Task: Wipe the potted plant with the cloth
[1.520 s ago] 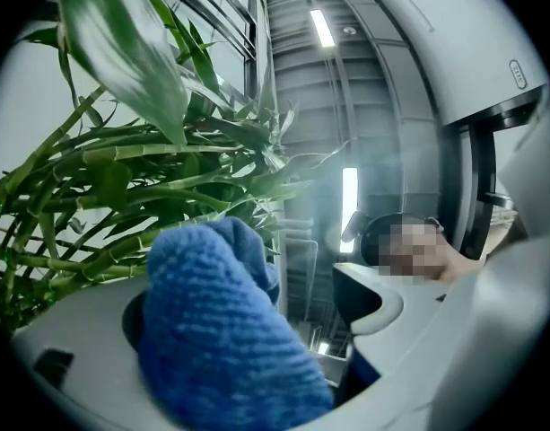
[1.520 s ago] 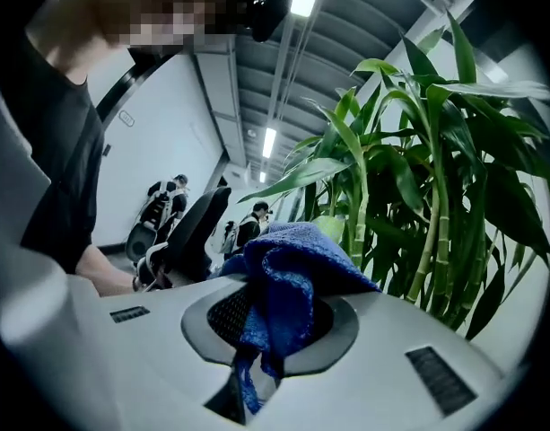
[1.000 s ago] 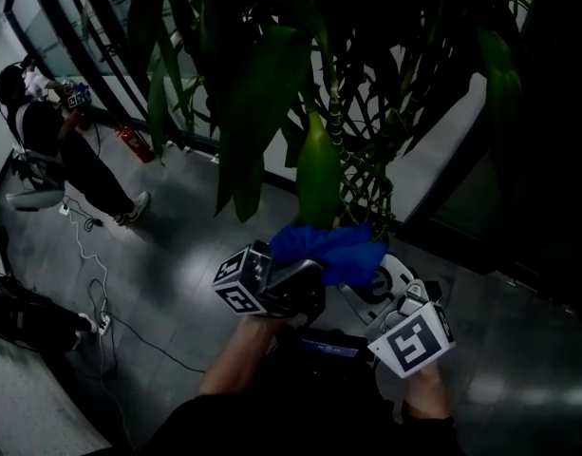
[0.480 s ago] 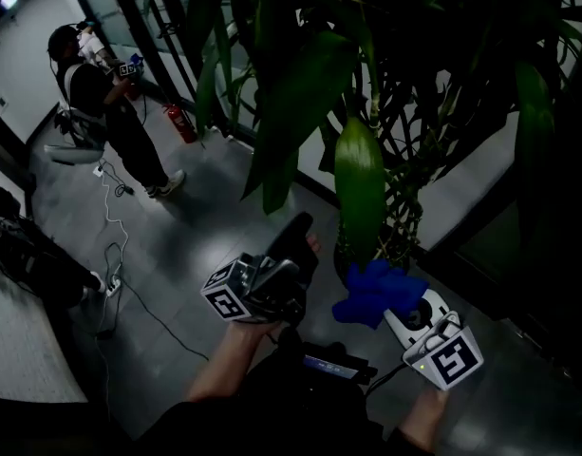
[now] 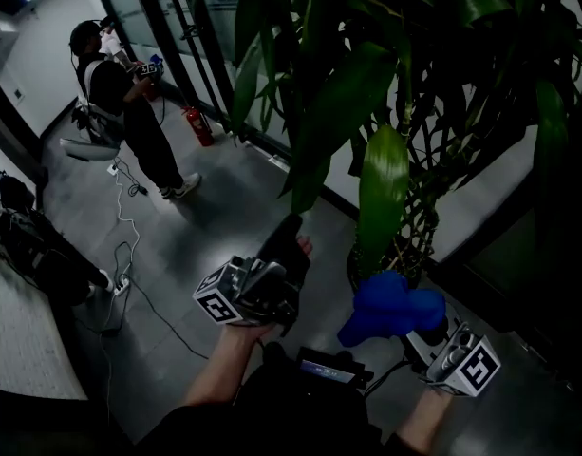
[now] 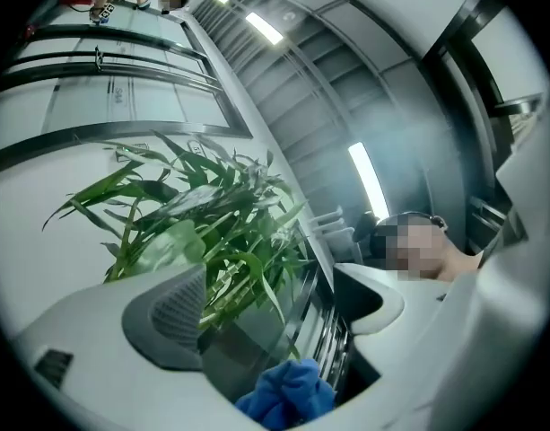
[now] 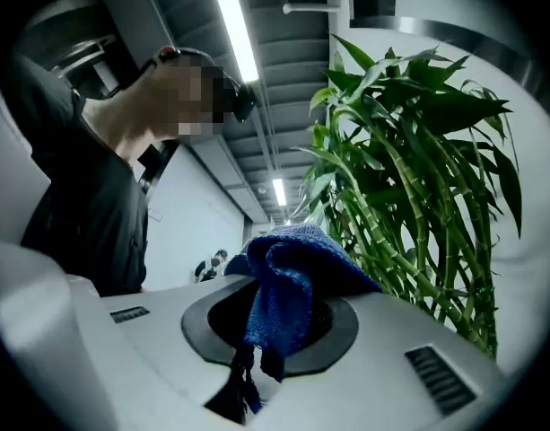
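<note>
The potted plant [image 5: 366, 84] fills the top of the head view with long dark green leaves; one broad leaf [image 5: 381, 193] hangs down toward its pot [image 5: 414, 259]. At the lower right, below that leaf, my right gripper [image 5: 419, 326] is shut on the bunched blue cloth [image 5: 390, 307]. The right gripper view shows the cloth [image 7: 288, 281] pinched between the jaws, with plant stems [image 7: 409, 196] to the right. My left gripper [image 5: 286, 245] stands left of the leaf, open and empty. In the left gripper view the plant [image 6: 203, 223] and the cloth [image 6: 288, 398] show between the spread jaws.
A person [image 5: 120, 103] stands at the back left by a glass wall, near a red fire extinguisher [image 5: 197, 126]. White cables [image 5: 129, 255] run over the grey floor to dark bags [image 5: 34, 245] at the left. A small device [image 5: 324, 367] hangs at my waist.
The right gripper has carried the blue cloth down and to the right, away from the left gripper. The left gripper has shifted slightly left, and the head view has tilted up.
</note>
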`<state>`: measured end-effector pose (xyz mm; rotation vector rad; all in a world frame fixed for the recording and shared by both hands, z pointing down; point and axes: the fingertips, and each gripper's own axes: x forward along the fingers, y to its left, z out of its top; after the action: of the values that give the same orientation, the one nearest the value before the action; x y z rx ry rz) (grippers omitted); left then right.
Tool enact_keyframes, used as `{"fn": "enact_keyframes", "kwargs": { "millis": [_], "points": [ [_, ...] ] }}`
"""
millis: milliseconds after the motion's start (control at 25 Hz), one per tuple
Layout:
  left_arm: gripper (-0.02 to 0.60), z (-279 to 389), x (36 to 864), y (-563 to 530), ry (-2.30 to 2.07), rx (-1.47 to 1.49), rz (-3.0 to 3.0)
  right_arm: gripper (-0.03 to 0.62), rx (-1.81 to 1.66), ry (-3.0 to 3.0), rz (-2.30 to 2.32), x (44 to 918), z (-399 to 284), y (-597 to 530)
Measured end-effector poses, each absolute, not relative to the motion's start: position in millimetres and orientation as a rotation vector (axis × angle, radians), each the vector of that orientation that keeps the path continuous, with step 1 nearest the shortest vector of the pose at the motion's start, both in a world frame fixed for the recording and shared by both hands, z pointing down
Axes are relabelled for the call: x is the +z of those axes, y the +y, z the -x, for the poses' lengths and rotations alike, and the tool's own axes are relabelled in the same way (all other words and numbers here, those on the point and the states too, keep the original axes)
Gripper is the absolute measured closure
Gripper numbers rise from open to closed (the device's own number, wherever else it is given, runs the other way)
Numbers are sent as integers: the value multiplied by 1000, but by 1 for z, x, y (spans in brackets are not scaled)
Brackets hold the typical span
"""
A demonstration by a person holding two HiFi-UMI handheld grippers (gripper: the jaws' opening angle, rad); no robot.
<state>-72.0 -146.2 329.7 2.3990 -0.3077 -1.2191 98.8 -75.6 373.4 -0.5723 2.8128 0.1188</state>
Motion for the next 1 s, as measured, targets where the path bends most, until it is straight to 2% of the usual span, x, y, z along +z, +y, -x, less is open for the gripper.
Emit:
{"fn": "enact_keyframes", "kwargs": {
  "millis": [240,440,680,1000],
  "points": [
    [141,134,314,-149,-162,-1254,-2377,520,225,2644,550,331,-58,-46],
    [141,188,281,-161,-26,-1239,-2345,520,282,2596,547,275,20,-26],
    [141,226,276,-166,159,-1206,-2305,520,410,2614,743,266,89,-6],
    [141,237,254,-164,290,-1134,-2310,520,420,2393,1014,227,89,-11]
  ]
}}
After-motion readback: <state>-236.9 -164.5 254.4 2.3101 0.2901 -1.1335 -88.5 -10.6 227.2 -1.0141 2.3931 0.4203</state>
